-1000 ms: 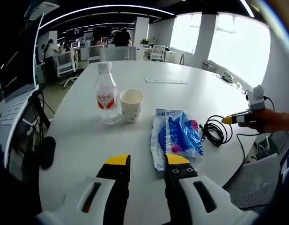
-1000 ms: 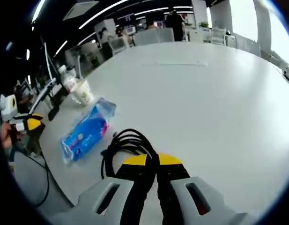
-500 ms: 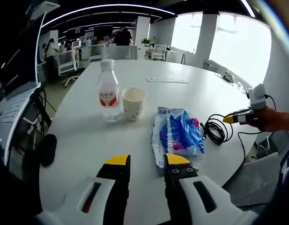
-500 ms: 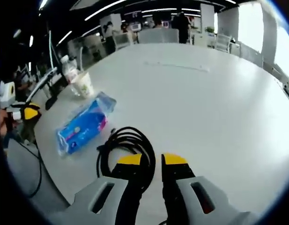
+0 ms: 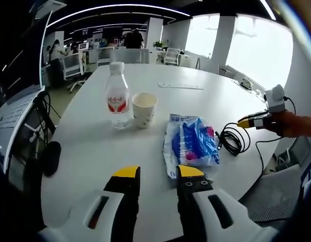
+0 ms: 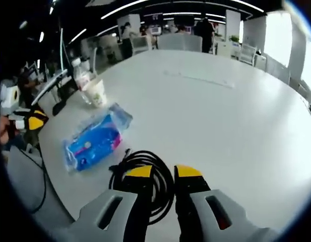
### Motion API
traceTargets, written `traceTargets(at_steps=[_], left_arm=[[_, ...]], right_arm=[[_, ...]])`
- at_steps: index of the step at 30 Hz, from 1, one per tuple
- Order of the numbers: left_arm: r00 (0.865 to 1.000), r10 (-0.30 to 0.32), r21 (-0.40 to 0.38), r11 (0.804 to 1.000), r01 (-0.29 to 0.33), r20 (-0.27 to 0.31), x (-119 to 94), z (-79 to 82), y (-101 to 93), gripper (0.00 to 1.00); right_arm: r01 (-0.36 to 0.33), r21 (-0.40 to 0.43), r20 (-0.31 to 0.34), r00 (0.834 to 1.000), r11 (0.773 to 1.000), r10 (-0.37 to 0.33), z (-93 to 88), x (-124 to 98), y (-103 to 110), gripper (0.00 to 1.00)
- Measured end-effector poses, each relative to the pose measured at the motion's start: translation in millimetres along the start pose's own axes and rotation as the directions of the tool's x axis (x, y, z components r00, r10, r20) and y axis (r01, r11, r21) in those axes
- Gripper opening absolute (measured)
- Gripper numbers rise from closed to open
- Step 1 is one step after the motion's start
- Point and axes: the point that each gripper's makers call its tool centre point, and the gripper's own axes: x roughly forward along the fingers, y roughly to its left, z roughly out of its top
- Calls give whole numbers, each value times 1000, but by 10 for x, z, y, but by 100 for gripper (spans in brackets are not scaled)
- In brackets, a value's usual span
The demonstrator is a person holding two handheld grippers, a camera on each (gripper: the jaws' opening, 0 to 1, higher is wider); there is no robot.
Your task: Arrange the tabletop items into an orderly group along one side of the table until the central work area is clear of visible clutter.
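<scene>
Fingers of my right gripper [image 6: 163, 172] stand parted over the coiled cable [image 6: 143, 176], gripping nothing. My left gripper [image 5: 158, 173] has its fingers apart too, hovering beside the blue packet [image 5: 190, 144]. Beyond the packet, cup [image 5: 144, 108] and bottle [image 5: 118, 95] stand side by side near the white counter's [image 5: 84, 151] edge.

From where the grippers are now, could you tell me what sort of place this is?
Most likely an open-plan office. A large white meeting table holds the clutter, office chairs stand behind it, and long ceiling light strips run over desks where people work.
</scene>
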Motion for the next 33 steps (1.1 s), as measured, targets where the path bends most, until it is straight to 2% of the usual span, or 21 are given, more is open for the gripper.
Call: traceTargets(at_steps=[10,24,33], left_arm=[[1000,-8,-6,1000,8,-5,33,-19,-59,27],[991,-118,-21,993,117,-60,319,-103,-685,27],[986,-143,-35,989,141,-90,463,-124,-906,27]], right_arm=[[-37,-16,-7,999,999,37,60,86,130,13],[-116,-43,-11,993,992,115,212,304,397,13],[-154,-61,-16,988,986,153,288,406,517,13]])
